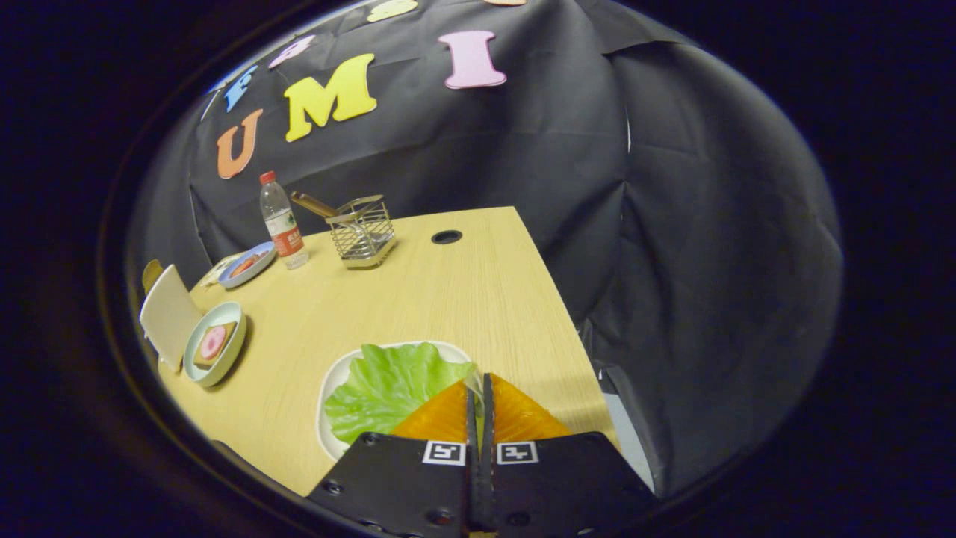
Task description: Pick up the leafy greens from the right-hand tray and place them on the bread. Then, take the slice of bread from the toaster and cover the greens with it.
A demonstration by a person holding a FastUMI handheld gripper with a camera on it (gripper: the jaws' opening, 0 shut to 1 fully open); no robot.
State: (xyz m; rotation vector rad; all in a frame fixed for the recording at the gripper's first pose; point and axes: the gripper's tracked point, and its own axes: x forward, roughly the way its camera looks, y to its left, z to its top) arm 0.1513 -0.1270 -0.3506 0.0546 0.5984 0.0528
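Observation:
A green lettuce leaf (385,388) lies on a white tray (333,381) directly ahead of my fingers. My gripper (478,390) is closed on the leaf's right edge, and a thin strip of leaf shows in the narrow slit between the two fingers. The rest of the leaf still rests on the tray. Far off to the left, a pale green plate (196,359) holds a slice of bread (222,345) with a pink round slice on top. Beside that plate stands a white toaster (169,314); I cannot make out any bread in it.
The wooden table (418,299) has a round cable hole (447,237) near its back edge. At the back left stand a wire basket (364,233), a water bottle (282,221) and a blue plate (246,265) with food. The table's right edge drops off close to my fingers.

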